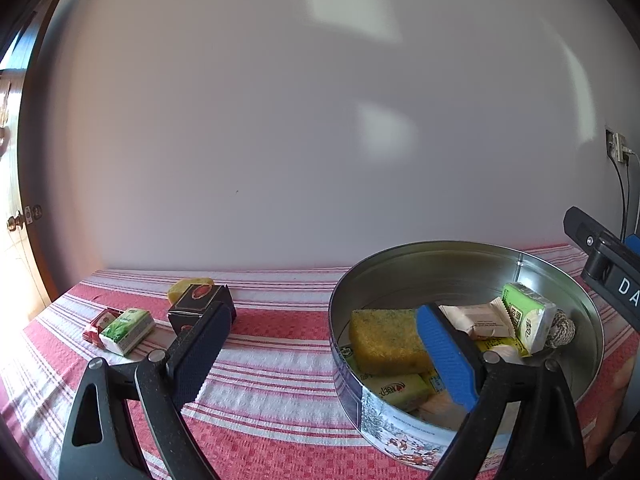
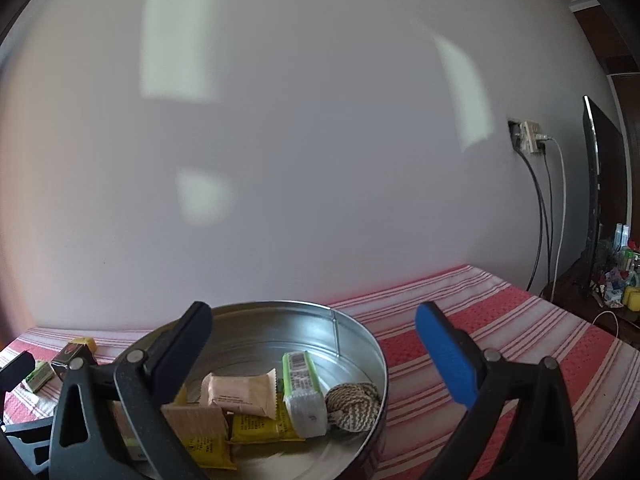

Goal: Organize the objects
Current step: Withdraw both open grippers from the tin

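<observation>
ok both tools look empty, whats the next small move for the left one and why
Probably swing the left tool left toward the green tissue pack on the striped cloth. It is open and holds nothing, the round tin already holds several items, and this pack, the black box and a red packet remain outside.

The black right gripper body (image 1: 616, 272), at three o'clock in the left wrist view, bears white letters "DA", cut off by the edge. Print on the packets in the tin (image 1: 472, 256) is too blurred to read.
</observation>
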Available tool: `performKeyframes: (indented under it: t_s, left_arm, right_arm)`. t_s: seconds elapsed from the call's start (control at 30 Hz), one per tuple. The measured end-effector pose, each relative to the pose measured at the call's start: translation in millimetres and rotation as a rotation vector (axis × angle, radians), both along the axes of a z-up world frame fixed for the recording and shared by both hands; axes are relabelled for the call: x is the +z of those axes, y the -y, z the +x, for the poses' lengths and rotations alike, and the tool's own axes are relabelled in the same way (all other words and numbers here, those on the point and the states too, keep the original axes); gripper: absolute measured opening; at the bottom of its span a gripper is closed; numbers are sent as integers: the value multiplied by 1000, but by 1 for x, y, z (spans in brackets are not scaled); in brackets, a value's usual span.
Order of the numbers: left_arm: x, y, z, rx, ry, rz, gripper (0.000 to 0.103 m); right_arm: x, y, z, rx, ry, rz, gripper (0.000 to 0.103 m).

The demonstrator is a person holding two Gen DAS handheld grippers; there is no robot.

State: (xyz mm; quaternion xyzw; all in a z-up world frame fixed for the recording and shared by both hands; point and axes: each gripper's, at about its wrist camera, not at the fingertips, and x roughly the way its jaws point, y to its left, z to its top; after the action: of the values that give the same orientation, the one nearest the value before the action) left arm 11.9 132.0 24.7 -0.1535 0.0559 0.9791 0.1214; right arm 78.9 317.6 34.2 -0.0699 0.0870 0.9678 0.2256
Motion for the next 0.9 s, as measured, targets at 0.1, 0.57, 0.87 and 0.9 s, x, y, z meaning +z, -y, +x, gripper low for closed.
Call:
performKeyframes:
  t_s: [0.1, 0.57, 0.87, 0.9]
  left_arm:
    - [0, 5, 1, 0, 3, 1, 96]
    - [-2, 69, -1, 79, -2, 3, 96]
    - [-4, 128, -23, 186, 39, 4, 96]
    - [-4, 135, -25, 199, 39, 5, 96]
  right_arm:
    - [-1, 4, 1, -26, -10, 5, 103]
    - [5, 46, 18, -85, -41, 74, 103]
    - [3, 101, -2, 8, -1, 53, 103]
    - [3, 110, -6, 23, 5, 54, 103]
